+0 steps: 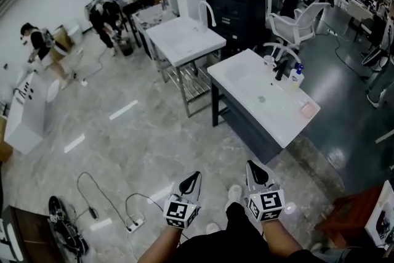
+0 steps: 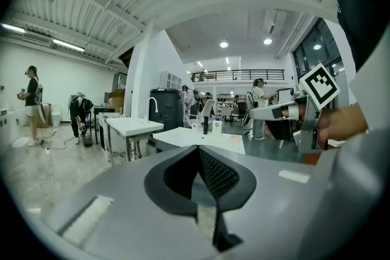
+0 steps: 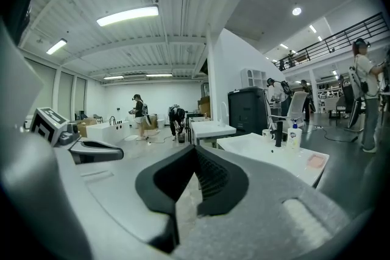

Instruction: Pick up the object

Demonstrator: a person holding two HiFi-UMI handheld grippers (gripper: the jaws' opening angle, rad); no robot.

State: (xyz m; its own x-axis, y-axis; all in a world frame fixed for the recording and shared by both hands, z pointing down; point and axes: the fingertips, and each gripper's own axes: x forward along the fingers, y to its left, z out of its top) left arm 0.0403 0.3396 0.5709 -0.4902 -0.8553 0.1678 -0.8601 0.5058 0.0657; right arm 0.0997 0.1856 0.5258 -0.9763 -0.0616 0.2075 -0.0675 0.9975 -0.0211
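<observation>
Nothing is held, and the views do not tell which thing is meant to be picked up. The small things nearest lie on the white tabletop [image 1: 246, 86] ahead of the fingers and a little to their right, well apart from both grippers. A flat pink pad [image 1: 308, 109] lies at its right end. A bottle [image 1: 297, 76] with a blue top stands at the back edge, just beside a black faucet [image 1: 281, 68], with a pale cup [image 1: 269, 61] on the faucet's other side.

The right gripper [image 1: 252, 166] is low in the head view, its fingers closed tip to tip with nothing between them. Its own view shows the pads meeting and the tabletop beyond them to the right. The left gripper [image 1: 194, 177] is just beside it, level with it, and its fingers are closed and empty too. Each carries a marker cube [image 1: 266, 204] behind the fingers.

Further ahead of the fingers stands a second white sink stand [image 1: 184, 40]. Behind the tabletop are a black cabinet [image 1: 237, 0] and a white chair [image 1: 298, 24]. On the grey floor [image 1: 141, 138], left of the left fingers, lies a power strip [image 1: 134, 225] with its cable. Far ahead and to the left, two people [image 1: 108, 18] bend over their work. A red stool [image 1: 354, 212] stands right of the right fingers.
</observation>
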